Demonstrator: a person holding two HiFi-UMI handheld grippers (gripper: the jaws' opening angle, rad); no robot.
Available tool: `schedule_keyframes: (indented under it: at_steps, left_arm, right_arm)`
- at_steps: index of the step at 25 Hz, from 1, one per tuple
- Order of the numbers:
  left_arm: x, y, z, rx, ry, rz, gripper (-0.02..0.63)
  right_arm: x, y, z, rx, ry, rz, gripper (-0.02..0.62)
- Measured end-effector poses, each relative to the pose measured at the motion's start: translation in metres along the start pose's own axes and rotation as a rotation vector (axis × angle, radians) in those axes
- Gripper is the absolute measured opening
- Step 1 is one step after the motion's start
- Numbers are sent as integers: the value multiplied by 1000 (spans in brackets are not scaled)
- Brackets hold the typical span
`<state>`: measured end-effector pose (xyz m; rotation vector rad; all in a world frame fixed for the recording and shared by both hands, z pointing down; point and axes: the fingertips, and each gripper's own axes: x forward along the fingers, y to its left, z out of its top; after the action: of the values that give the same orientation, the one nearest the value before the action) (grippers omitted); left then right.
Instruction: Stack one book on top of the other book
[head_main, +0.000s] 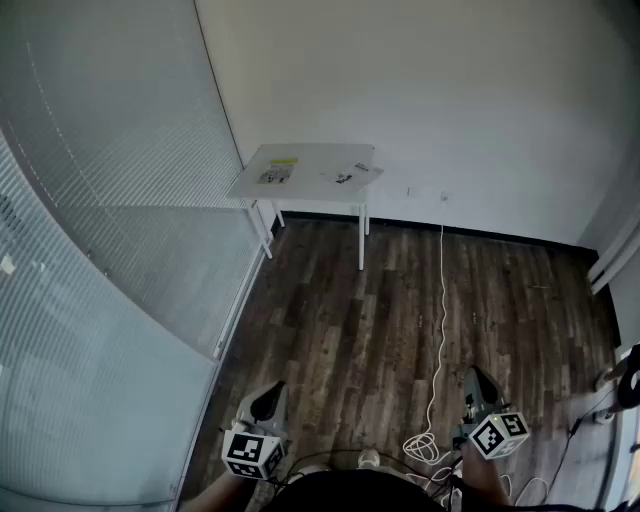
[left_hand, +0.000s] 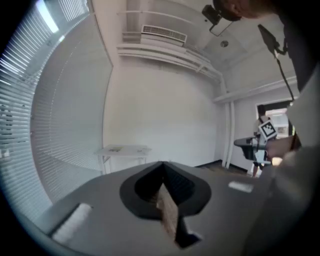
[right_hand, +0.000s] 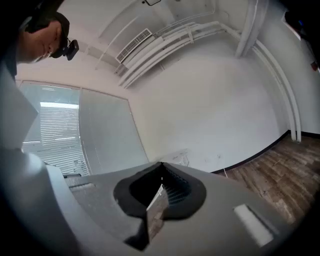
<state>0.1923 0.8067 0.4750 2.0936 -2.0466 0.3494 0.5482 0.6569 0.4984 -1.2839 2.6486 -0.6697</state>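
Two flat white books lie on a small white table (head_main: 310, 194) against the far wall: one with a yellow label (head_main: 280, 174) at its left, the other (head_main: 345, 176) at its right, apart from each other. I stand far from the table. My left gripper (head_main: 267, 402) and right gripper (head_main: 477, 385) are low at the picture's bottom edge, over the wood floor. Both are shut with nothing between the jaws. The left gripper view has its closed jaws (left_hand: 162, 166) with the table (left_hand: 125, 150) small in the distance. The right gripper view shows closed jaws (right_hand: 161, 166) too.
A glass partition with blinds (head_main: 100, 250) runs along the left up to the table. A white cable (head_main: 441, 300) trails across the dark wood floor from the wall to a coil (head_main: 425, 447) by my feet. White pipes (head_main: 612, 262) stand at the right wall.
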Motion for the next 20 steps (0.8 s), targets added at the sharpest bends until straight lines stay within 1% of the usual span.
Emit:
schedule_keyframes:
  at_steps: [2,3,5,6,7,9,10,12,14,16,18,20]
  left_arm:
    - [4,-3,-2,-31,-13,-13,6]
    - [7,-6,-3,-32,-19,-18,8]
    - [15,-15,-2,-1,-24,-15,6]
    - [19,-20,0,11,-23,-6,8]
    - [23,-23,2,6,-25,5,8]
    - [28,-32,6,-26,-30,12,8]
    - [29,-36,7,-30,-31,4,6]
    - [31,-42,6,-4,-28,-13,8]
    - [35,-38,2,33,-14,-5,6]
    - [42,-30,6,47,-15,14,8]
    - [48,-23,22,53,-38,29,8]
    - [57,-13,40,70,-70,50,8]
  right_arm:
    - [1,0,5,-20,-7,13,2]
    - [1,-3,5,-37,-6,19,2]
    - [2,-16,-1,-64,11,25,2]
    - [3,-26,-6,-60,28,21,2]
    - [5,-36,-11,-40,47,13,2]
    - [10,-51,-18,22,72,-1,2]
    - [11,-55,-19,42,71,-4,2]
    - [10,-58,-16,47,53,-4,2]
    - [10,-61,-16,33,43,-3,2]
    - [13,-71,-26,40,65,-17,2]
    - [19,-80,-34,69,94,-35,2]
    - [27,-81,-28,72,92,-24,2]
